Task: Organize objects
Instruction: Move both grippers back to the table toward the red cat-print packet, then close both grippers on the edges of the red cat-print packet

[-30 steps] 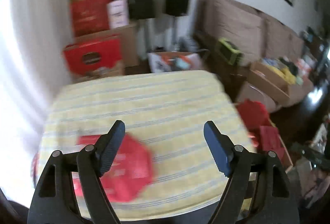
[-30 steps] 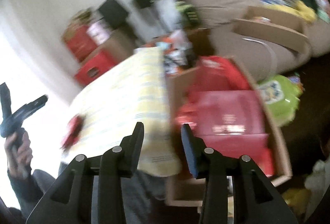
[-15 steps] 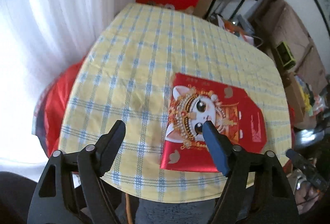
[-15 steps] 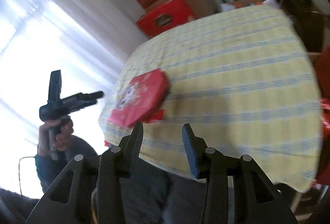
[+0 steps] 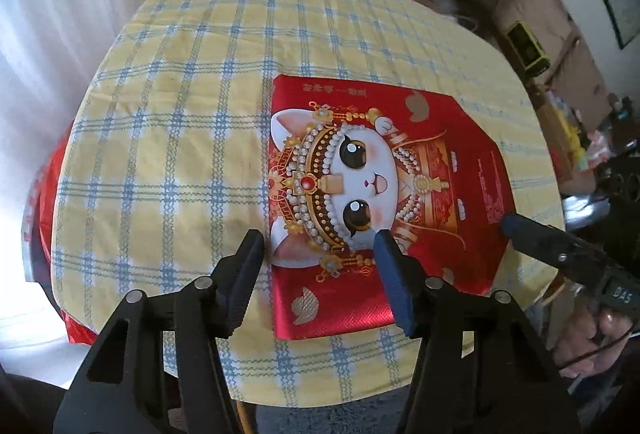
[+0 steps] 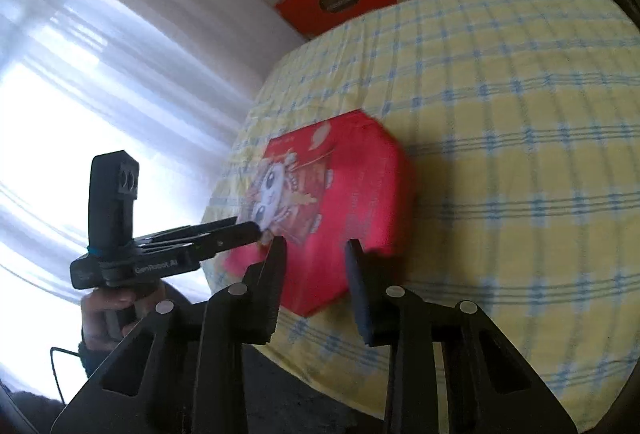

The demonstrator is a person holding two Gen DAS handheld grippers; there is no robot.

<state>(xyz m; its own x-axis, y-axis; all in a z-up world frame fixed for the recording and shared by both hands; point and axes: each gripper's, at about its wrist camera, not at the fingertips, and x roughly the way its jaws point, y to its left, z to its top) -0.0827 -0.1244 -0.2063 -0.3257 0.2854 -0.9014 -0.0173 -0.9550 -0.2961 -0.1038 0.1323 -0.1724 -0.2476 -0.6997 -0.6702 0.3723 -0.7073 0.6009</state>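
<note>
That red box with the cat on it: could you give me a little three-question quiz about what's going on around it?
1. True or false: the red box lies flat on the checked tablecloth.
2. How many handheld grippers are near the box?
3. Which is pictured on its lid: A) a dog, B) a crowned white cat, C) a fish?

Key: 1 true. 2 two: the left gripper and the right gripper, both with jaws closing and gripping nothing yet. 3 B.

Bright white curtains (image 6: 100, 46) glow left (daylight behind); a brown sofa (image 5: 532, 6) stands beyond the checked table (image 5: 192, 106).
</note>
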